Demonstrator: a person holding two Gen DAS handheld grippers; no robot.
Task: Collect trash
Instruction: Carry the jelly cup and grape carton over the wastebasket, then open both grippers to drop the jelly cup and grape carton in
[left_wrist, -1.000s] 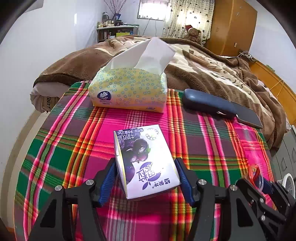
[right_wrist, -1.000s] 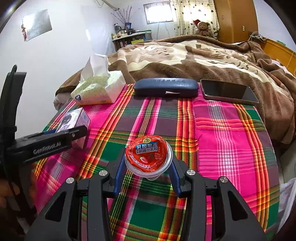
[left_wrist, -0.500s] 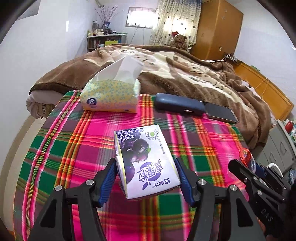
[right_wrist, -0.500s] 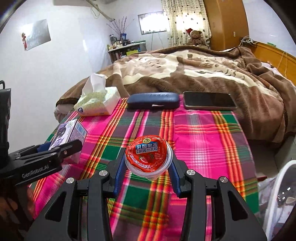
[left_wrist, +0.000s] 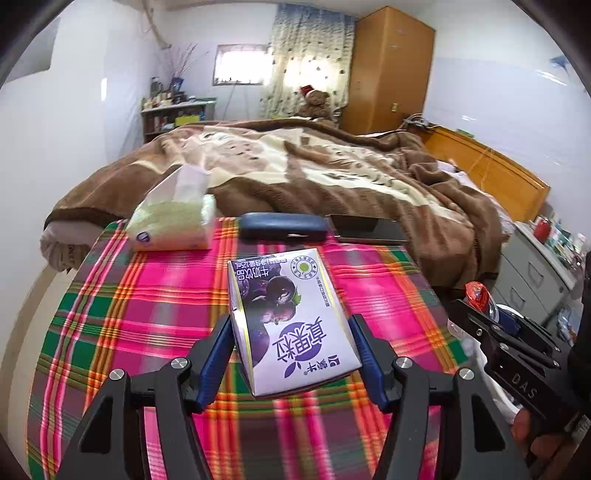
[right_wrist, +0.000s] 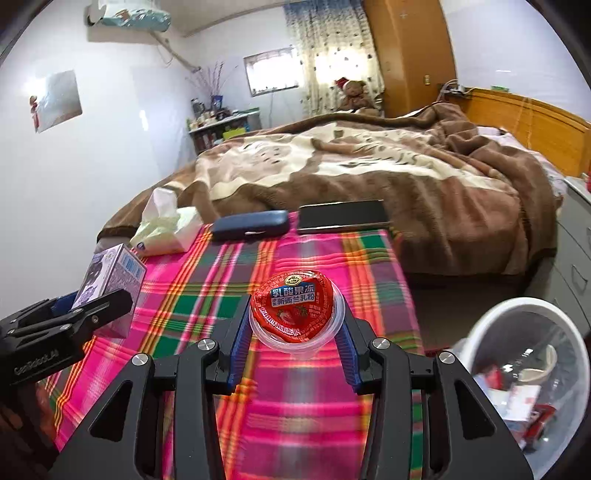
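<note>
The left tongs (left_wrist: 291, 354) are pinched on a purple milk box (left_wrist: 291, 317), with one blue pad pressed on each side of it. The box is held up above the tabletop (left_wrist: 155, 317), which is covered by a pink, green and orange checked cloth. In the right wrist view the same box (right_wrist: 110, 280) is seen at the left edge, gripped between the left tongs (right_wrist: 92, 306).

The right tongs (right_wrist: 293, 332) are pinched on a small clear jelly cup (right_wrist: 295, 314) with a red foil lid (a strawberry is printed on it). The cup is held above the cloth too, near the right edge of the tabletop (right_wrist: 295, 406). In the left wrist view the cup's red lid (left_wrist: 477, 295) is seen far to the right, in the right tongs (left_wrist: 491, 314).

A white trash bin (right_wrist: 524, 373) is seen low at the right, beside the tabletop. Some wrappers and bits of paper are lying inside it.

At the far side of the tabletop, a tissue pack (left_wrist: 173, 225) is set at the left, with a white tissue sticking up. A dark blue case (left_wrist: 282, 227) is laid next to it, and a black phone (left_wrist: 369, 230) is laid just beside the case. Behind them, a bed with a brown blanket (left_wrist: 332, 166) is seen, and a teddy bear (left_wrist: 316, 105) is sat at its far end.
</note>
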